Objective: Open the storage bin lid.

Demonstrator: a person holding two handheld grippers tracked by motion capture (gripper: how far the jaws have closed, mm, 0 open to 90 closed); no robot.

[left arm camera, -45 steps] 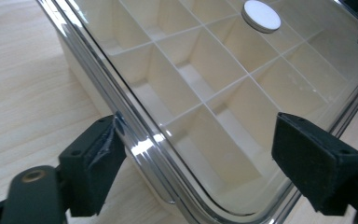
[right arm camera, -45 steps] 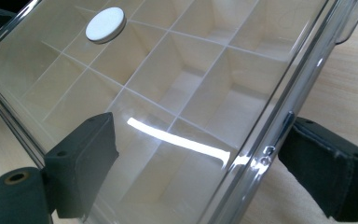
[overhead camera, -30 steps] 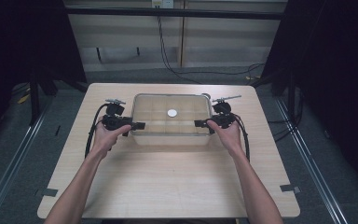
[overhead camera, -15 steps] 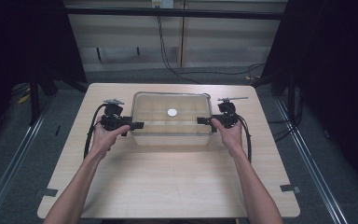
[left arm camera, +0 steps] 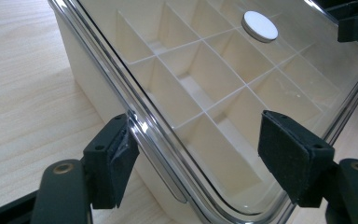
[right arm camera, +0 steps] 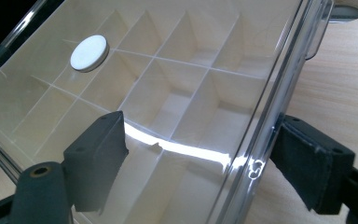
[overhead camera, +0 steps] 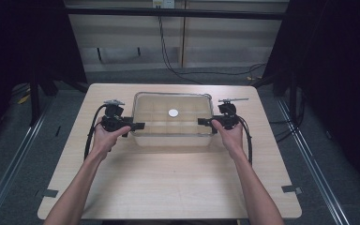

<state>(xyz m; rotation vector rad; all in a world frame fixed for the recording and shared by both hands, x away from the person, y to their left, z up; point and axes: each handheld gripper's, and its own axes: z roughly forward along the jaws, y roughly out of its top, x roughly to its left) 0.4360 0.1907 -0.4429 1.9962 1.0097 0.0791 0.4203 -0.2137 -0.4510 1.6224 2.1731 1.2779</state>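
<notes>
A cream box [overhead camera: 172, 136] with a clear lid [overhead camera: 187, 105] sits mid-table; inside are several divided compartments. A white round knob [overhead camera: 173, 112] sits on the lid. My left gripper [overhead camera: 138, 125] is at the box's left end and my right gripper [overhead camera: 202, 122] at its right end. In the left gripper view my left gripper [left arm camera: 198, 137] is open, one jaw outside the box wall [left arm camera: 93, 88] and one over the lid, apart from the rim. In the right gripper view my right gripper [right arm camera: 203, 140] is open and straddles the lid's rim [right arm camera: 279, 88] the same way.
The wooden table [overhead camera: 168, 183] has bare room in front of the box and at both sides. Cables [overhead camera: 90, 136] trail from each gripper. Beyond the table's far edge lie floor cables and dark curtains.
Both grippers have shifted only slightly at the box's two ends. The box has stayed in place.
</notes>
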